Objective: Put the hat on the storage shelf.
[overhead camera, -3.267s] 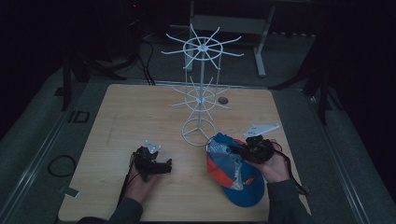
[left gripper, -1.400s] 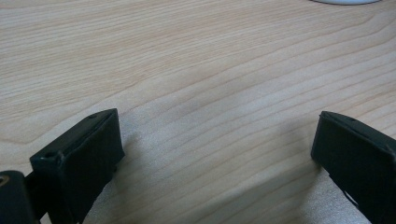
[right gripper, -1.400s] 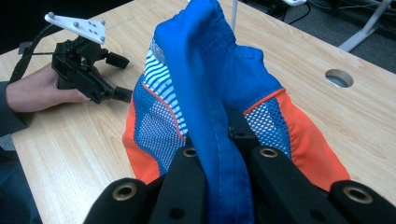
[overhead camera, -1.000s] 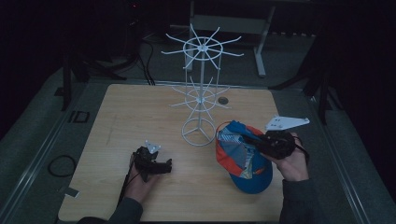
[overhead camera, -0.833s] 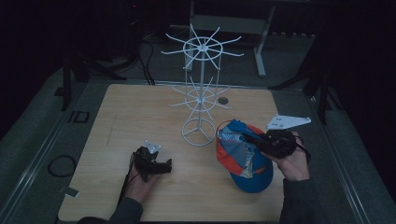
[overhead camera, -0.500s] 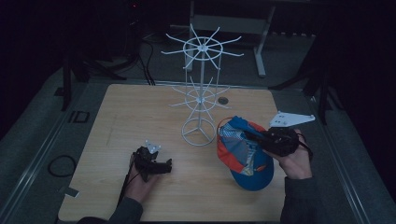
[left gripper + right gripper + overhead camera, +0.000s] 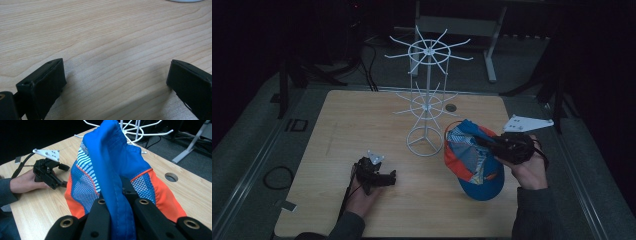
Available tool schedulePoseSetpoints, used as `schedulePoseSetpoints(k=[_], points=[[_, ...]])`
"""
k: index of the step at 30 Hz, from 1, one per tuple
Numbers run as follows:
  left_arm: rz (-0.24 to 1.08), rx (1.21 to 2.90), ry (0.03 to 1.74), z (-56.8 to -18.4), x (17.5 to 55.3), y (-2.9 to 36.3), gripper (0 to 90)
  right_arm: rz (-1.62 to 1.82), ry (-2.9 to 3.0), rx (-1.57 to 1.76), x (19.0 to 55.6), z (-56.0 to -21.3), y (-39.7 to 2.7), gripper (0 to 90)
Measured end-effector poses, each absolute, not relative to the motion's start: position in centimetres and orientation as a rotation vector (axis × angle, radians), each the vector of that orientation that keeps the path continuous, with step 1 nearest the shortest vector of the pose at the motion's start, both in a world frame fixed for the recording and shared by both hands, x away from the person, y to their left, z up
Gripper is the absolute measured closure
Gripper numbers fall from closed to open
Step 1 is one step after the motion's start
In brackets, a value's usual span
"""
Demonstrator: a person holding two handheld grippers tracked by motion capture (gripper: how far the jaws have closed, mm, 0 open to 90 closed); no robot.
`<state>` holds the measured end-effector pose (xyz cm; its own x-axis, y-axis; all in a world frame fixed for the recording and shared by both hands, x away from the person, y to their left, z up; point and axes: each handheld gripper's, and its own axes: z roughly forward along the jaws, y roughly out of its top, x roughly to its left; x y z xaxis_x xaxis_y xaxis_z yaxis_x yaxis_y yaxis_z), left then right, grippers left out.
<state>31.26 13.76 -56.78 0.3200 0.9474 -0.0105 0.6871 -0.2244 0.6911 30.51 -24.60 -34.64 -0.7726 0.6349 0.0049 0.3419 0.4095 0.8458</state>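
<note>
A blue and orange mesh cap point(image 7: 472, 160) hangs above the table's right side, with my right gripper point(image 7: 492, 145) shut on its rim. In the right gripper view the blue fabric of the cap point(image 7: 112, 170) is pinched between the black jaws of the right gripper point(image 7: 120, 207). A white wire rack point(image 7: 427, 95) with radial arms stands at the table's middle, just left of the cap. My left gripper point(image 7: 384, 179) rests low on the front left of the table, and the left gripper point(image 7: 116, 80) has wide-apart jaws with bare wood between them.
The wooden table point(image 7: 352, 120) has a round cable hole point(image 7: 451, 107) behind the rack. Dark floor, cables and a desk frame point(image 7: 492, 50) lie beyond the far edge. The other hand and its gripper point(image 7: 47, 175) rest on the table in the right gripper view.
The right gripper has lifted the cap off the table and carried it right and up, tilting it toward the rack. The left gripper has stayed put.
</note>
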Motion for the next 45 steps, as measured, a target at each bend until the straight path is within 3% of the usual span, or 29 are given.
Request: schedulePoseSetpoints(k=[45], points=[[0.564,1.993,1.437,-56.8,31.3,13.8,2.4,1.406,2.267,0.803,30.6,-31.5,-24.7,87.6]])
